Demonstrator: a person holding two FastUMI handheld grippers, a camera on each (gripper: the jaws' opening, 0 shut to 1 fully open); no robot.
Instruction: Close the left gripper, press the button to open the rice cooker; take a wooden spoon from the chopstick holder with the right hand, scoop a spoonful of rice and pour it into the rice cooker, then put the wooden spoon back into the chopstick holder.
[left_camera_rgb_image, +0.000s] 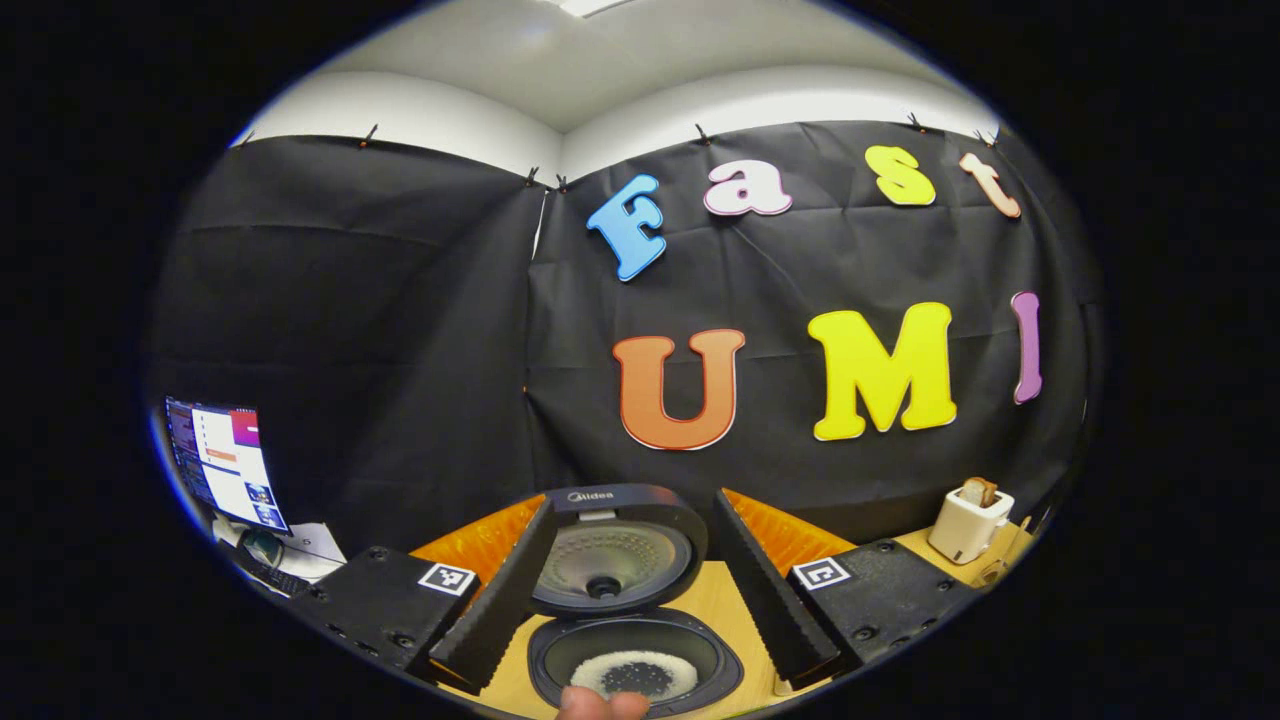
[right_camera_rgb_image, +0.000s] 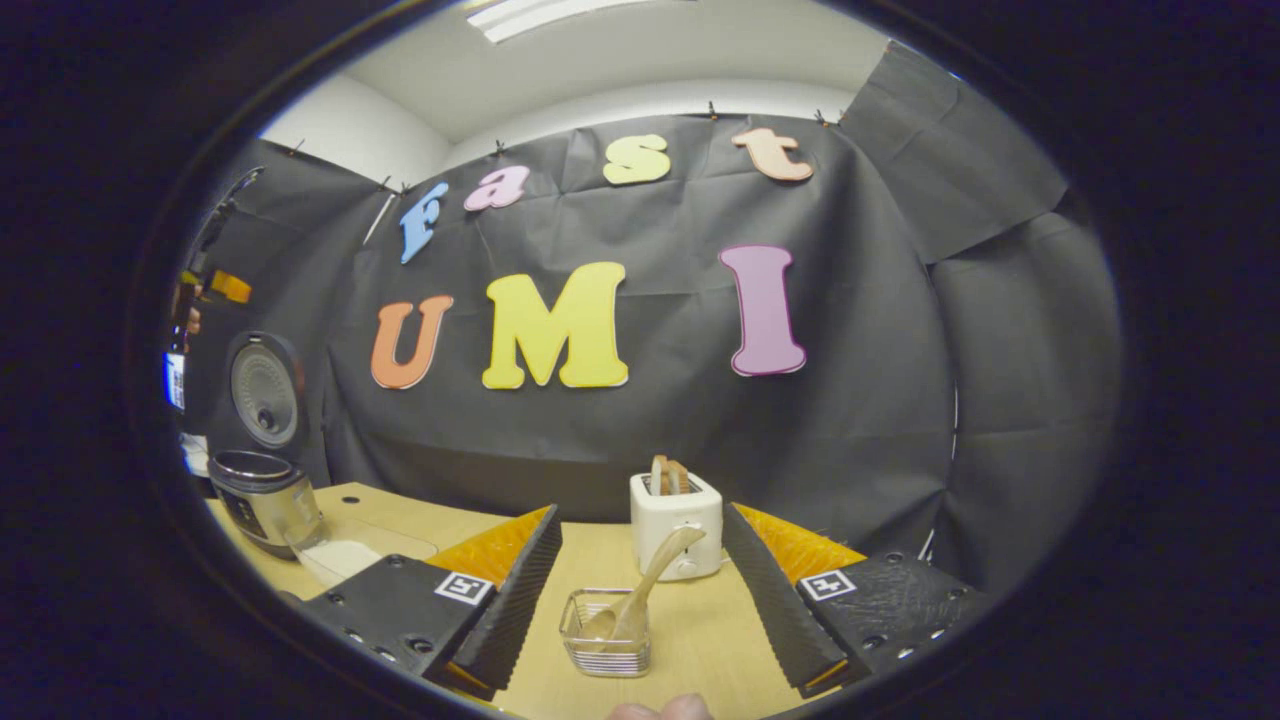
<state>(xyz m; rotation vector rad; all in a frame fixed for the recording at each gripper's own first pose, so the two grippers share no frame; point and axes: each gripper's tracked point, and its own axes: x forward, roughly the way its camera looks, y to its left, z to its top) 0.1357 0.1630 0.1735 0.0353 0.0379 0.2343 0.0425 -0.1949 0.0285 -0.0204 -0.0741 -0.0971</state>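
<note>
Both claws gape: left claw (left_camera_rgb_image: 640, 610) over open black rice cooker (left_camera_rgb_image: 635, 660); right claw (right_camera_rgb_image: 640, 610) framing wooden spoon (right_camera_rgb_image: 640, 595) in clear wire holder (right_camera_rgb_image: 605, 635), ready to grab.

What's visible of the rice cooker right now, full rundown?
The rice cooker stands open at the table's left end. In the right gripper view its body looks like brushed metal with a dark rim, the round lid hinged upright behind it. The left gripper view looks down into the dark inner pot, which holds a ring of white rice; the lid's underside has a central vent. Neither gripper touches it.
</note>
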